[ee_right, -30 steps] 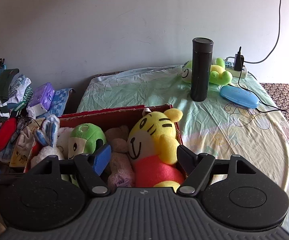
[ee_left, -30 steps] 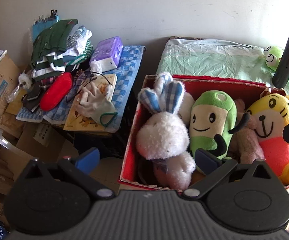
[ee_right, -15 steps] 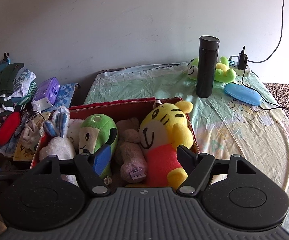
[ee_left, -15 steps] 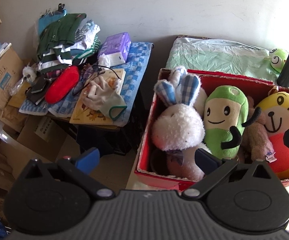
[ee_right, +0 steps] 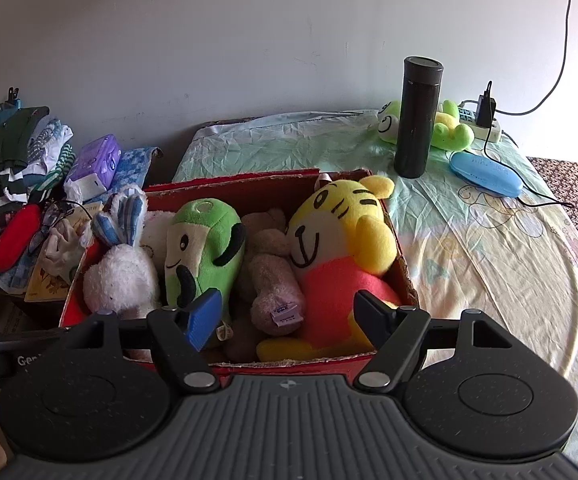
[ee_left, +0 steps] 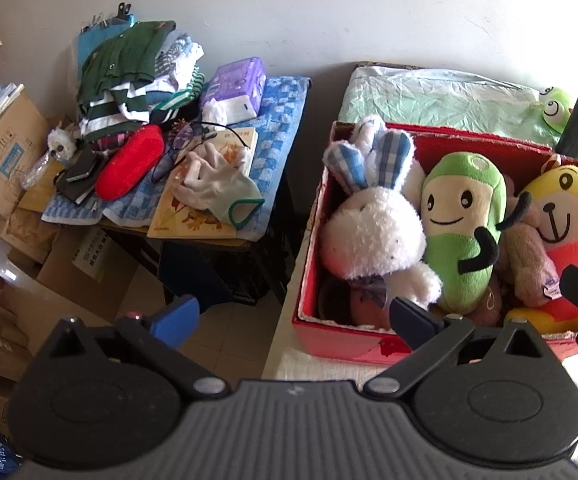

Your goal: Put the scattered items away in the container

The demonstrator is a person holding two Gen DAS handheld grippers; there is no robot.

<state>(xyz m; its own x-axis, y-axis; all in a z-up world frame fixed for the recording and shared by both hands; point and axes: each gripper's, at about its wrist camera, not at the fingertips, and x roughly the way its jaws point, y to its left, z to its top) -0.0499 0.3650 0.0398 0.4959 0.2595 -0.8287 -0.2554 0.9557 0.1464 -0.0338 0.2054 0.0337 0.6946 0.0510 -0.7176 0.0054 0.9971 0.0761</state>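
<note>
The red cardboard box sits at the near left corner of a bed covered in a pale green patterned sheet, and it is packed with soft toys. From left to right inside it lie a white plush rabbit with blue checked ears, a green plush figure with a smiling face and black arms, a small brownish-pink plush with a sewn tag and a yellow plush tiger in a red shirt.

The right gripper hangs over the box's near edge with its jaws spread wide, nothing between them. The left gripper is likewise spread apart and empty, over the box's left corner.

Farther back on the bed stand a tall black cylindrical flask, a green plush frog and a blue oblong case. Left of the bed, a cluttered side table carries folded clothes, a purple tissue pack and a white glove.
</note>
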